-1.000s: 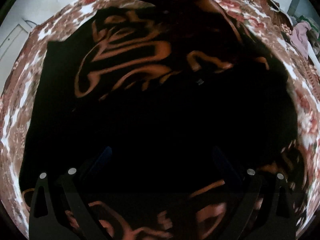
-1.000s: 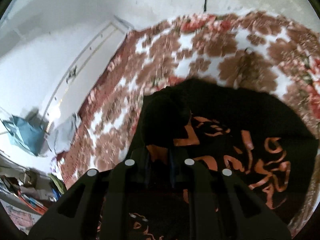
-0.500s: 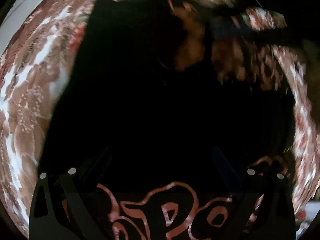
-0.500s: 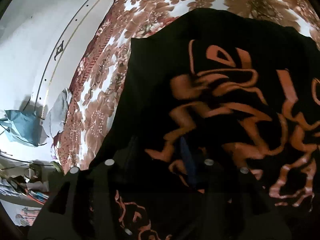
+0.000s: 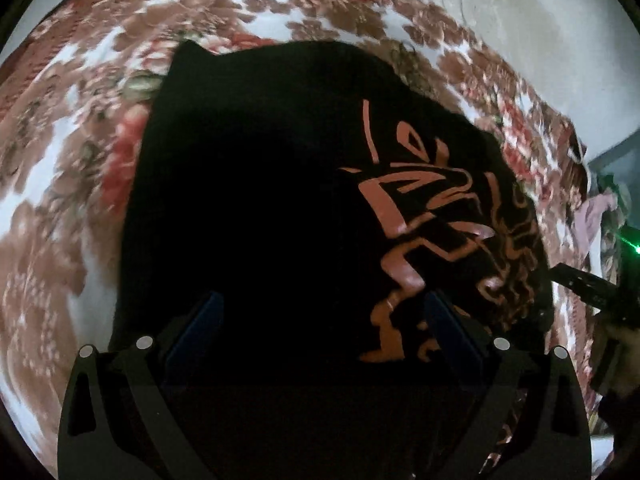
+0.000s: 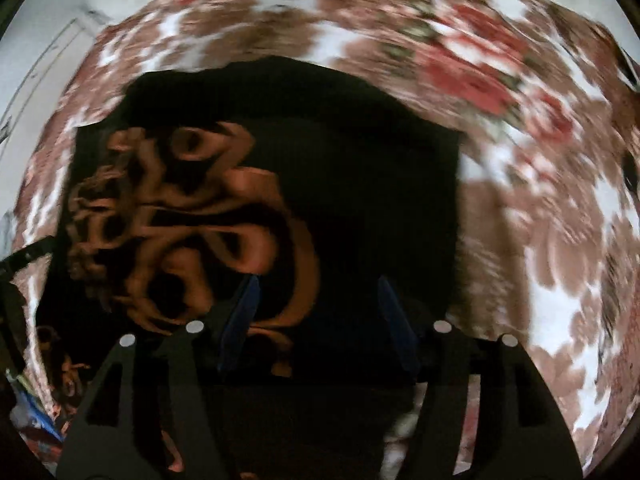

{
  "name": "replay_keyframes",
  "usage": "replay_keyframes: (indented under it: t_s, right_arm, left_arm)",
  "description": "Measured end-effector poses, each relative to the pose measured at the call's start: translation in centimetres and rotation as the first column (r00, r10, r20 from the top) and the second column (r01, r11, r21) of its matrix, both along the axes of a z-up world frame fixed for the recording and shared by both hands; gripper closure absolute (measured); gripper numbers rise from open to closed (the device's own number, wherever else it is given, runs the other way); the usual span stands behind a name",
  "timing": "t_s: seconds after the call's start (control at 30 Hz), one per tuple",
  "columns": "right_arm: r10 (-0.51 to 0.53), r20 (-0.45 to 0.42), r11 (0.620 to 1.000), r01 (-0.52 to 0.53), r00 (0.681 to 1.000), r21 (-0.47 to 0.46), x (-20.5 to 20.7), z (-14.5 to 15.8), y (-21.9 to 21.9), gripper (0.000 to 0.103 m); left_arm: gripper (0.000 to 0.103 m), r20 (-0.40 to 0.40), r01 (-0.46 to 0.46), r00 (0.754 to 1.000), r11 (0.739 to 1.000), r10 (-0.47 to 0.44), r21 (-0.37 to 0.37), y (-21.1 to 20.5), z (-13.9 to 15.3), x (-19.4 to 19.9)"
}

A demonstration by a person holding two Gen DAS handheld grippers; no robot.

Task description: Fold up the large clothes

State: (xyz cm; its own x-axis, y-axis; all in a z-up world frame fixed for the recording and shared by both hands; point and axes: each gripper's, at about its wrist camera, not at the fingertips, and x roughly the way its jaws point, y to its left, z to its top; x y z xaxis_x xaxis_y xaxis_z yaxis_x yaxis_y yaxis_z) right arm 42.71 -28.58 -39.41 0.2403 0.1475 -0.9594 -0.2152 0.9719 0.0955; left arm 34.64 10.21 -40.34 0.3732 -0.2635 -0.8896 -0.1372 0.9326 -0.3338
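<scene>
The black shirt (image 5: 256, 208) with its orange print (image 5: 432, 224) lies in a folded heap on the floral bed (image 5: 60, 184). Left tongs (image 5: 320, 320) stand wide and empty above it; right tongs (image 6: 316, 304) are also parted, holding nothing. For a clean next fold, I would pinch two matching corners at the near edge and lift evenly.

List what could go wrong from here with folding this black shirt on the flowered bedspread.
1. Both the left gripper and the right gripper are open over the black shirt, so neither holds the cloth; a loose fold may slip open.
2. The shirt's edges look uneven against the flowered bedspread, so the next fold may come out crooked.
3. Closing blindly on the dark cloth could pinch the bedspread too.
</scene>
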Motion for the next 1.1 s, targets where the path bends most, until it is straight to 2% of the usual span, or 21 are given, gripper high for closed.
replay_keyframes:
  t_s: [0.1,0.2,0.33,0.37,0.43,0.47,0.6,0.8,0.87,1.0,1.1]
  right_arm:
    - [-0.018,-0.013,1.000,0.018,1.000,0.003,-0.4,-1.1,-1.4,0.041]
    - [-0.020,-0.011,1.000,0.020,1.000,0.003,-0.9,-2.1,-1.5,0.041]
    - [-0.012,0.014,1.000,0.012,1.000,-0.019,-1.6,-2.4,-1.0,0.040]
    - [-0.014,0.016,1.000,0.014,1.000,-0.022,-1.4,-2.5,-0.8,0.040]
    - [-0.017,0.022,1.000,0.018,1.000,-0.025,-1.4,-2.5,-0.8,0.040]
    - [-0.020,0.023,1.000,0.020,1.000,-0.023,-1.3,-2.5,-0.7,0.040]
    - [-0.025,0.019,1.000,0.025,1.000,-0.017,-1.3,-2.4,-0.6,0.040]
    - [-0.014,0.040,1.000,0.015,0.999,-0.018,-1.2,-1.9,-0.2,0.039]
    - [-0.010,0.036,1.000,0.011,0.999,-0.015,-0.9,-2.1,0.0,0.039]
    - [-0.029,0.031,0.999,0.030,0.999,-0.012,-0.4,-3.1,-0.1,0.037]
    - [-0.050,0.022,0.999,0.050,0.998,0.000,-0.2,-3.7,-0.4,0.035]
  left_arm:
    - [0.009,-0.010,0.045,0.999,0.999,-0.044,0.027,-0.7,-0.8,1.2]
    - [0.019,-0.027,0.081,0.996,0.996,-0.080,0.030,-1.3,-1.5,2.0]
    - [0.050,-0.044,0.117,0.992,0.993,-0.116,0.029,-2.3,-2.3,2.4]
    - [0.065,-0.041,0.124,0.992,0.992,-0.123,0.025,-2.5,-2.4,2.4]
    - [0.079,-0.039,0.121,0.992,0.992,-0.122,-0.043,-2.4,-2.3,2.4]
    - [0.084,-0.035,0.113,0.993,0.993,-0.115,-0.044,-2.3,-2.1,2.4]
    - [0.088,0.015,0.138,0.990,0.990,-0.139,0.016,-2.1,0.6,2.2]
    - [0.089,0.130,0.179,0.973,0.979,-0.191,0.097,-1.8,6.4,2.9]
    - [0.089,0.144,0.173,0.971,0.978,-0.189,0.116,-1.1,7.0,3.3]
    - [0.088,0.070,0.125,0.989,0.986,-0.134,0.112,0.9,3.3,4.4]
    - [0.087,0.027,0.150,0.987,0.979,-0.155,0.140,0.5,-0.5,4.2]
